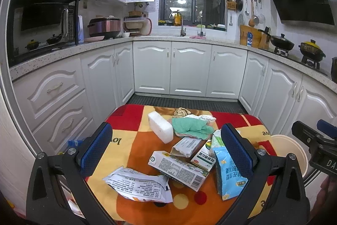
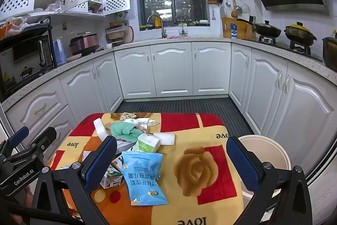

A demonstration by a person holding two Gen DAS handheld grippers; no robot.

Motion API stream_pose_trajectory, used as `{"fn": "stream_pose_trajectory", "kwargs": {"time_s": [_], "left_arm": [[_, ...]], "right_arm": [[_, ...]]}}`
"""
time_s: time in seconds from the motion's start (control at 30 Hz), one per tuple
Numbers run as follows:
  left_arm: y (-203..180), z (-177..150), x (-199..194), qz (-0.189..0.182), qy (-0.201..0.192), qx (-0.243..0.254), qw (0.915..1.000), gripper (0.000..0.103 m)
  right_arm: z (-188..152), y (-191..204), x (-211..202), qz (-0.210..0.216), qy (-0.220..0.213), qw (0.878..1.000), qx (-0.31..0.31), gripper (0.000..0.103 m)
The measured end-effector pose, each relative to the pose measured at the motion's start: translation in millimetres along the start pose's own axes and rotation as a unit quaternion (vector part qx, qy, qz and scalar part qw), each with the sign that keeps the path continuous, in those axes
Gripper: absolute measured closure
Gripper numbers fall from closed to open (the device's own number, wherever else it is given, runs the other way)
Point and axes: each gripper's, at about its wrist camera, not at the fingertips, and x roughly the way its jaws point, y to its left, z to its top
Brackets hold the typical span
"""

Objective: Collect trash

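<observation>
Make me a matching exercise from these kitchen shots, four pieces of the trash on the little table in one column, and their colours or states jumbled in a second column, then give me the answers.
Column one:
1. snack bag
2. foam block
3. cloth
4. carton

Column two:
A. white, standing on edge at the back left of the pile
B. lying flat on its side, barcode showing
C. light blue, printed with white characters
D. green, crumpled near the far edge

Pairs: 1-C, 2-A, 3-D, 4-B
</observation>
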Motion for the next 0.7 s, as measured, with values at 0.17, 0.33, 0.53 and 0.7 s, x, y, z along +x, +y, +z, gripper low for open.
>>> {"fn": "stream_pose_trajectory", "kwargs": {"time_s": [0.17,0.33,0.53,0.7], "left_arm": [[1.9,-0.3,2.4,-0.001,0.007,-0.009,0.9999,0.001],[0.9,-1.9,4.3,0.004,0.011,-0.007,0.9999,0.001],[0.4,-1.0,4.5,0.009,0.006,-0.003,0.9999,0.001],[0.0,0.0,3.6,0.011,0.001,-0.001,0.9999,0.001]], "right_arm": [[-1.0,-0.2,0.3,-0.001,0.003,1.000,0.000,0.000],[-1.6,-1.4,1.5,0.001,0.004,1.000,0.004,0.000],[-0.6,-1.8,4.1,0.002,0.011,1.000,0.004,0.000],[-0.2,-0.6,2.9,-0.001,0.008,1.000,0.000,0.000]]}}
